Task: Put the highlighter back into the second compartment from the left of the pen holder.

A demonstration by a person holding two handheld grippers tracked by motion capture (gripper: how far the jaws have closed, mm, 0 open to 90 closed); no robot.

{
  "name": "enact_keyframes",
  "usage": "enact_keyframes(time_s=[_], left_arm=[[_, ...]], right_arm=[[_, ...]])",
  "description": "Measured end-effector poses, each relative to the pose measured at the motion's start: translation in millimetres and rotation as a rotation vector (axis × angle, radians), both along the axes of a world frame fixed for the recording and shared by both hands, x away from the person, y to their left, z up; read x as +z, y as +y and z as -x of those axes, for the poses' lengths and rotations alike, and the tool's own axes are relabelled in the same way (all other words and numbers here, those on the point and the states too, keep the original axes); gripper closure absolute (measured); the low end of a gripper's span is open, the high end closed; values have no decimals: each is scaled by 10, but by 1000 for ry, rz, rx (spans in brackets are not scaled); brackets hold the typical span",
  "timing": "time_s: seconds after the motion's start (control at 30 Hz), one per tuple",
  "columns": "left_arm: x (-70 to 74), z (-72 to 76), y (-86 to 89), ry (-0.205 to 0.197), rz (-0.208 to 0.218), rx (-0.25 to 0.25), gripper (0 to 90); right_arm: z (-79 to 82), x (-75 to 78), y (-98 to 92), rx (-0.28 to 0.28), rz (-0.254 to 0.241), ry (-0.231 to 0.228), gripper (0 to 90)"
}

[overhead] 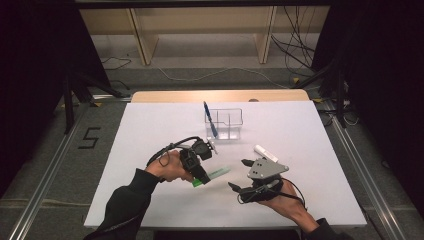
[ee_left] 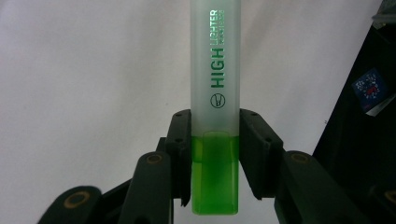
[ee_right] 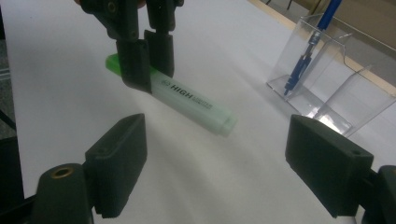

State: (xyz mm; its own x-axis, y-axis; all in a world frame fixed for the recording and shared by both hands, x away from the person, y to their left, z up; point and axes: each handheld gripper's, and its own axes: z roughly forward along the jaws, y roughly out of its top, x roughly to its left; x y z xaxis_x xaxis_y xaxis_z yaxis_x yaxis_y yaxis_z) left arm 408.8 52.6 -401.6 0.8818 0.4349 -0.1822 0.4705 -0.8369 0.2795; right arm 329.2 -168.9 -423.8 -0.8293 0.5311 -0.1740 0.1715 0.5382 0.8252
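Observation:
A green highlighter point(overhead: 216, 175) with a frosted body hangs just above the white table point(overhead: 150, 150), tilted, its green end clamped in my left gripper point(overhead: 201, 177). In the left gripper view both pads press on the highlighter point(ee_left: 215, 79), and my left gripper point(ee_left: 215, 140) is shut on it. My right gripper point(overhead: 239, 174) is to its right, jaws wide apart with nothing between them. The right gripper view looks past my open right gripper point(ee_right: 222, 163) at the highlighter point(ee_right: 194, 101) held by the left gripper point(ee_right: 145, 58).
A clear plastic organizer point(overhead: 230, 117) stands at the middle back of the table with a blue pen point(overhead: 210, 120) leaning in it. It also appears as the organizer point(ee_right: 336, 93) and pen point(ee_right: 306, 51) in the right gripper view. A white marker point(overhead: 265, 152) lies right of centre.

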Motion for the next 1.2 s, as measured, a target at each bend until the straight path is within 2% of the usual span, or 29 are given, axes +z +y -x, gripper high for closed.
enact_keyframes(time_s=[0.1, 0.2, 0.33, 0.43, 0.5, 0.53, 0.9, 1.03, 1.2], left_arm=[[7, 12, -7, 7, -1, -10, 666], [21, 38, -30, 12, -6, -32, 666], [15, 54, -55, 22, 0, -32, 666], [16, 53, -65, 23, 2, -34, 666], [18, 55, -67, 27, 1, -38, 666], [22, 53, -67, 29, -2, -43, 666], [74, 75, -97, 31, 2, -65, 666], [67, 85, -112, 32, 2, -65, 665], [77, 87, -120, 35, -6, -79, 666]], right_arm=[[27, -19, 38, 9, 17, -15, 217], [59, -38, 82, 15, 45, -51, 217], [99, -55, 128, 20, 73, -82, 219], [148, -91, 190, 42, 122, -135, 221], [162, -100, 204, 42, 132, -142, 222], [177, -116, 227, 49, 154, -170, 225], [282, -204, 367, 71, 299, -336, 240], [325, -228, 412, 68, 345, -420, 248], [365, -260, 440, 80, 414, -481, 263]])
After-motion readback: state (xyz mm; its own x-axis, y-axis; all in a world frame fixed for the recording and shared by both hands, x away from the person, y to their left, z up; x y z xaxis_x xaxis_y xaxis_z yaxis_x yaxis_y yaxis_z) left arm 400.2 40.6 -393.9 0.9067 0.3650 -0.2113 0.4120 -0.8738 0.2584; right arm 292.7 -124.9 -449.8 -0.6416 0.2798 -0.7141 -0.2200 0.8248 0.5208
